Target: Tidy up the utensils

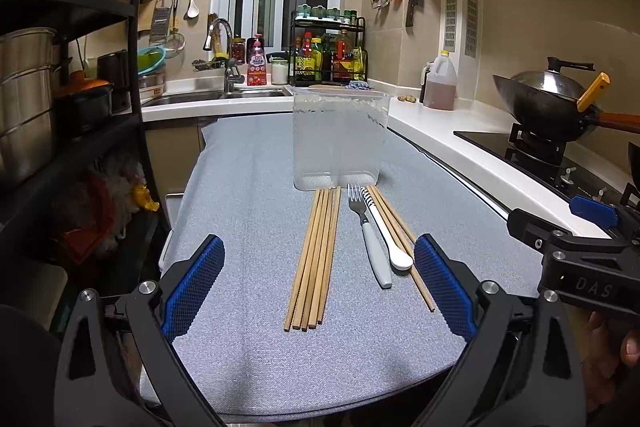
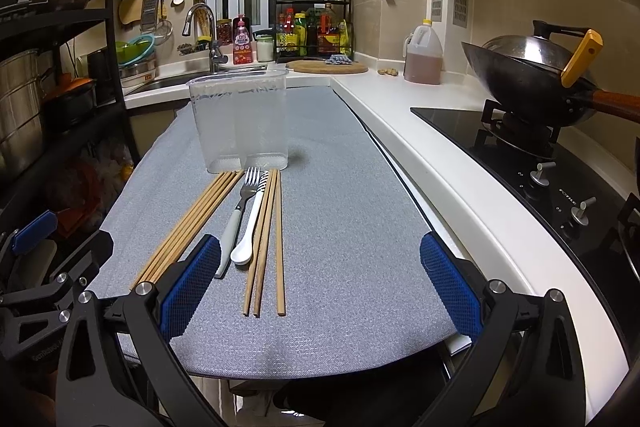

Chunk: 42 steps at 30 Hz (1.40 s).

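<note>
Two grippers, left [image 1: 319,283] and right [image 2: 320,281], hovered wide apart and empty above the mat [image 1: 248,187], apparently ready to pick. The chopsticks [image 1: 314,259], fork [image 1: 370,239] and spoon [image 1: 386,227] lay side by side, long axes running toward the holder [image 1: 338,139], which stood upright at their far ends.

Chopsticks [image 1: 314,259], fork [image 1: 370,239], spoon [image 1: 386,227] before holder [image 1: 338,139]

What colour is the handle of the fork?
The fork has a pale grey-white handle and a silver metal head. It shows best in the left wrist view.
</note>
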Tool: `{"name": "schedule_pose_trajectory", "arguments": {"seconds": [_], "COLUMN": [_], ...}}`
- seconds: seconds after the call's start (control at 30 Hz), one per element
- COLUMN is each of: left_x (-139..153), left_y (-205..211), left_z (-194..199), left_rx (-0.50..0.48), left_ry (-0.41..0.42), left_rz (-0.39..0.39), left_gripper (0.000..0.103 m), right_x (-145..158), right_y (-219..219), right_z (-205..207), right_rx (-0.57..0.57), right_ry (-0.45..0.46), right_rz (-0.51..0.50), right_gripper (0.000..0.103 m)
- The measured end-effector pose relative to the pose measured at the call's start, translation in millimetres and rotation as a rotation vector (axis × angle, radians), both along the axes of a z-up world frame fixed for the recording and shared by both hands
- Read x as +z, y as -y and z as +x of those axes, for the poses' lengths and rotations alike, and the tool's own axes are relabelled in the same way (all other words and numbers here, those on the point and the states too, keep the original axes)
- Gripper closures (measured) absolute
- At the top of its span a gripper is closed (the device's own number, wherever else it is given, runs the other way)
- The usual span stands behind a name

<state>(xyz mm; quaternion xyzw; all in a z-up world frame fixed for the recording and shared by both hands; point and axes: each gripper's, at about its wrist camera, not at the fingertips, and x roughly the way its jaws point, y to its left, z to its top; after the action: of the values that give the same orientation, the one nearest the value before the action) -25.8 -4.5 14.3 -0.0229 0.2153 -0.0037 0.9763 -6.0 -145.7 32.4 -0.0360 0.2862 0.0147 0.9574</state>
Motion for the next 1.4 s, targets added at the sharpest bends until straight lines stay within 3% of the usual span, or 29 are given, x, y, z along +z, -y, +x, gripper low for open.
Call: {"name": "schedule_pose_trajectory", "arguments": {"seconds": [0.3,0.4,0.53,0.67,0.73,0.8,1.03,1.23,1.33,1.4], "left_x": [-2.1,-4.2,-12.4,-24.6,-35.1,-44.2,-65.7,-76.9,-77.1,-77.4], "left_y": [-2.2,-3.3,-13.8,-24.0,-29.4,-38.4,-56.9,-45.6,-41.7,-37.1], "left_z": [1.6,3.6,13.2,24.1,32.1,37.7,49.8,62.1,63.4,62.4], "left_rx": [-0.008,-0.008,0.013,0.04,0.044,0.046,0.06,0.037,0.022,0.011], "left_ry": [-0.011,-0.023,-0.076,-0.142,-0.2,-0.248,-0.33,-0.361,-0.364,-0.365], "left_rz": [-0.005,-0.006,-0.035,-0.063,-0.084,-0.128,-0.234,-0.2,-0.191,-0.17], "left_gripper": [0.013,0.019,0.037,0.057,0.076,0.082,0.083,0.095,0.095,0.095], "right_x": [1.4,-0.2,-11.6,-30.9,-44.9,-55.9,-86.5,-96.5,-94.9,-94.9], "right_y": [1.8,5.5,12.2,18.2,16.2,17.4,2.2,-2.4,-1.5,0.6], "right_z": [2.7,5.3,13.7,27.7,38.8,48.4,65.4,65.4,64.8,64.5], "right_rx": [-0.015,-0.029,-0.025,0.019,0.037,0.056,0.141,0.149,0.156,0.153], "right_ry": [0.002,0.003,-0.032,-0.1,-0.13,-0.164,-0.25,-0.257,-0.254,-0.25], "right_rz": [-0.004,0.006,0.043,0.112,0.106,0.132,0.165,0.106,0.096,0.087], "right_gripper": [0.007,0.009,0.018,0.04,0.051,0.058,0.067,0.075,0.081,0.092]}}
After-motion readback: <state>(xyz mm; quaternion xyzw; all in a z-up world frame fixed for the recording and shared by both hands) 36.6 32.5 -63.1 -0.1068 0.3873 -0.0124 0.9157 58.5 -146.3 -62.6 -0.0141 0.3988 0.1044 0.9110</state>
